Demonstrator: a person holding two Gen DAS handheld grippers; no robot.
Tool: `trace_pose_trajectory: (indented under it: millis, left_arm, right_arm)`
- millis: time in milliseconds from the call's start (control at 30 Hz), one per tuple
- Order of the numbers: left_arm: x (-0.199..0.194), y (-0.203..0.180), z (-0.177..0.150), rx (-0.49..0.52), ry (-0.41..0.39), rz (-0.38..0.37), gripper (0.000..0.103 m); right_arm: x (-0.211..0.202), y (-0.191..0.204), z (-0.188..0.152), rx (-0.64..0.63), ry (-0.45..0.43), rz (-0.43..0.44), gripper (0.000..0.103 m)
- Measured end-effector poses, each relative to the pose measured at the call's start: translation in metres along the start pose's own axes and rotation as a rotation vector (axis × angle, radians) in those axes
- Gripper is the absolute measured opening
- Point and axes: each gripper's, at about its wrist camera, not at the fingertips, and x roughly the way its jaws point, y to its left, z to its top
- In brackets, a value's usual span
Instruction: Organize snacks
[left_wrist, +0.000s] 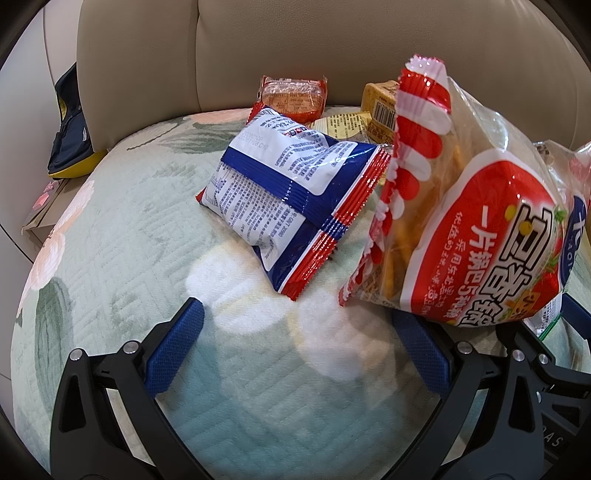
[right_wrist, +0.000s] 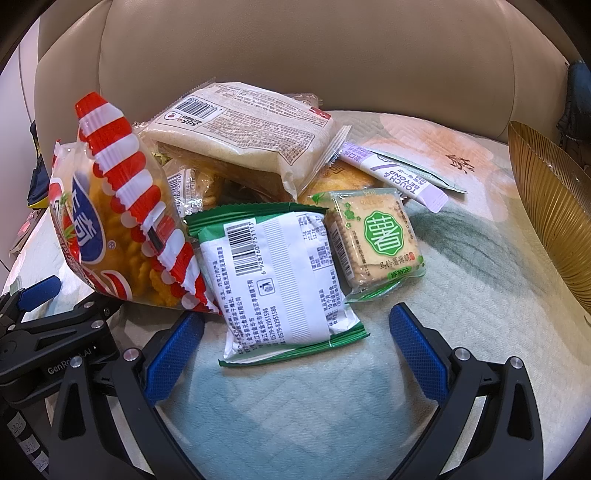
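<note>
While both hand-held grippers hover with fingers apart, the snacks lie on a sofa cushion (left_wrist: 110, 295).

The left hand-held gripper (left_wrist: 295, 354) is empty before a blue-white packet (left_wrist: 291, 192); the right hand-held gripper (right_wrist: 295, 354) is empty before a green-white packet (right_wrist: 284, 284), with a red-striped chip bag (right_wrist: 122, 221) at its left and a gold bowl (right_wrist: 550, 206) further right.

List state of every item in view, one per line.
left tool: open, empty
right tool: open, empty
blue-and-white packet: sealed, back side up, apart from the pile
red-striped chips bag: sealed, propped upright
green-and-white packet: sealed, barcode side up
cracker pack: sealed, label up
gold bowl: only part in view, contents unseen
</note>
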Motion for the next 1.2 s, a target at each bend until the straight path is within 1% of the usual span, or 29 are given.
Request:
trace_pose_trajectory:
  millis: [933,1000,1200]
  left_arm:
    - [0.0012,-0.0010,-0.0004,0.000,0.001,0.000,0.100]
    - [0.0011,-0.0010,-0.0005,0.000,0.001,0.000,0.100]
    - [0.0011,-0.0009,-0.0001,-0.001,0.002,-0.002,0.100]
  right_arm:
    - [-0.0005,0.0012,0.0023,-0.001,-0.002,0.001,0.098]
    - [-0.0001,0.0003,0.0003,0.000,-0.014,0.003,0.098]
    - [-0.0026,-0.0012,-0.0026,0.000,-0.007,0.003,0.098]
